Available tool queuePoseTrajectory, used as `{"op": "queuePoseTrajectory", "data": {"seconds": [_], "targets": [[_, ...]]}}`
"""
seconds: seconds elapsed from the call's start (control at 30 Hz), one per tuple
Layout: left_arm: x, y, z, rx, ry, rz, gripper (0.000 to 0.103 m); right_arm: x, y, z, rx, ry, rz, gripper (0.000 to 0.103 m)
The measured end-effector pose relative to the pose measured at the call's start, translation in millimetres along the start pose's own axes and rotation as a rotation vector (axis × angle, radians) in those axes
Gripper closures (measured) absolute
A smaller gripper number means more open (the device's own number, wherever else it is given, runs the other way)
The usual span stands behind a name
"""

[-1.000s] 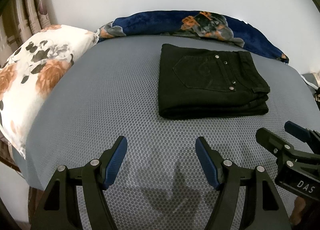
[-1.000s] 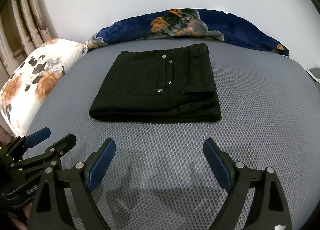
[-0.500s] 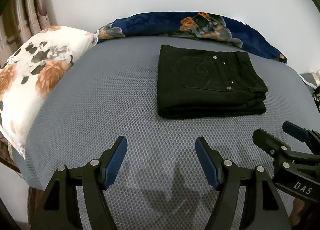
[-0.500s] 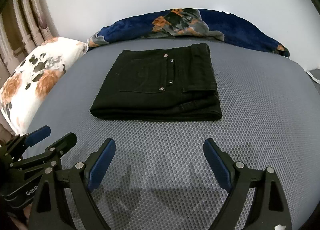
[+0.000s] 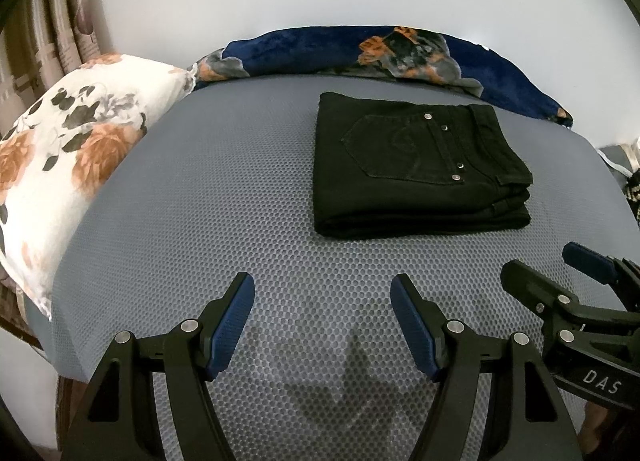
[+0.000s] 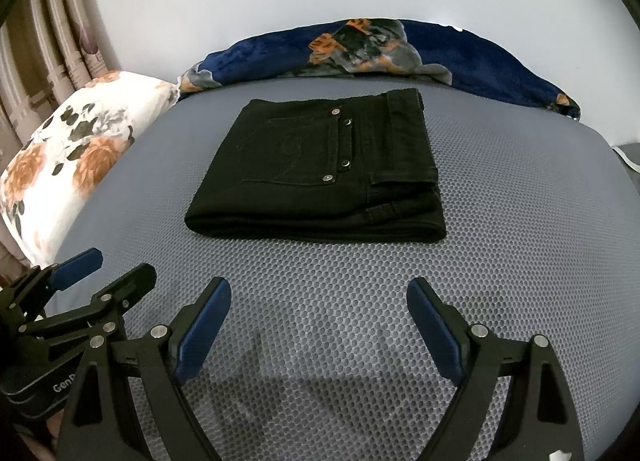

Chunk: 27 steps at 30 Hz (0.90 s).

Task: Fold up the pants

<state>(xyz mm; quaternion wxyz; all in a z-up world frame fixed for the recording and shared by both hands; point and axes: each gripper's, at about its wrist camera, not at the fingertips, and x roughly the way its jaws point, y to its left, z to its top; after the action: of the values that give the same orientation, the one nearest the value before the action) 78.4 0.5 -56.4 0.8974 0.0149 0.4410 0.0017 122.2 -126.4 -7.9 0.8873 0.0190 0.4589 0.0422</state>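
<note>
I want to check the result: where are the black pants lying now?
The black pants lie folded on the grey mattress, in the middle of the right wrist view, ahead of both open grippers, with the blue blanket behind them and the floral pillow at their left.

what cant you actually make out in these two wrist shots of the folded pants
- Underside and inner layers of the black pants: hidden by their own top fold, both views.
- Stitched emblem on the back pocket: too faint to read, both views.
- Lettering on the left claw: cut off by the right claw, right wrist view.
- Hands holding the claws: outside both views.
- Grey mattress near edge: behind the claws.
</note>
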Motion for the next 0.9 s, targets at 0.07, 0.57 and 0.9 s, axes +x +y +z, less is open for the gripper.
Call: {"op": "queuePoseTrajectory", "data": {"seconds": [0.07,0.57,0.9], "targets": [[0.0,-0.6,0.3,0.000,0.001,0.000,0.032,0.2,-0.1,-0.1,0.000,0.002,-0.004,0.015],[0.4,-0.1,0.1,0.001,0.002,-0.005,0.032,0.4,0.3,-0.5,0.004,0.008,-0.008,0.015],[0.0,-1.2,-1.0,0.000,0.005,-0.005,0.032,3.0,1.0,-1.0,-0.004,0.011,-0.012,0.015]]}}
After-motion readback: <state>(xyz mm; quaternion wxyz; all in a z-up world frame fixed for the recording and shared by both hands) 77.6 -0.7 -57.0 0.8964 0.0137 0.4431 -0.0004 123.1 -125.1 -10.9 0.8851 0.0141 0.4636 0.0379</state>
